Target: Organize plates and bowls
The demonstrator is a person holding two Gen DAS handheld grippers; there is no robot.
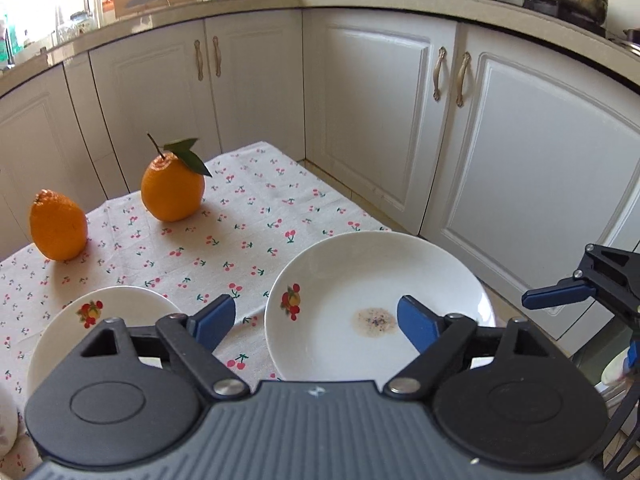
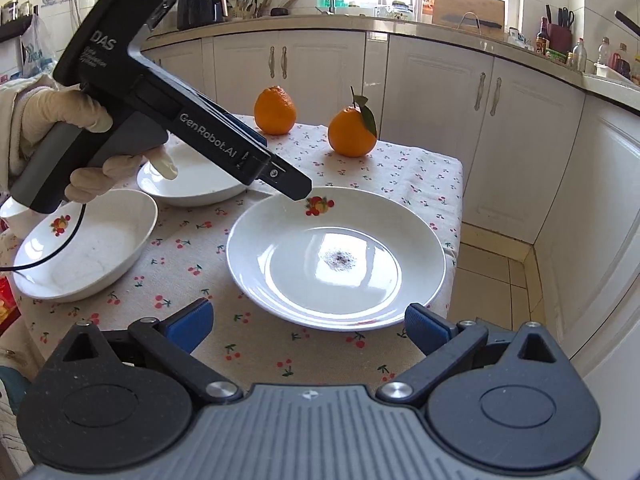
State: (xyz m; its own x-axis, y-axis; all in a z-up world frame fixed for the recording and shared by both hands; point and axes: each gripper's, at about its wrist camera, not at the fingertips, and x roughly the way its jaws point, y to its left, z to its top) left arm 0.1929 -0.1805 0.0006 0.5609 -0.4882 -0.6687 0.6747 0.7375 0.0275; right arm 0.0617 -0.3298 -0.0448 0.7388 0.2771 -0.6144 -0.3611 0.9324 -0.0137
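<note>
On tablecloth [image 2: 256, 344]: big plate [image 2: 336, 258] near right edge, two bowls [image 2: 86, 254] left. Glazed ceramic: rigid, slippery, breakable; pinch at rim. Left gripper [image 1: 316, 320], right gripper [image 2: 310, 326]: jaws wide, empty

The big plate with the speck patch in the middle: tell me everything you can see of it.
The big plate is white, glossy, ceramic-looking, round and shallow, with a fruit decal on its far rim and a brownish speckled patch at its centre. It lies flat and upright on the cherry-print tablecloth near the table's right edge. Nothing is stacked on it; neither gripper touches it.
</note>
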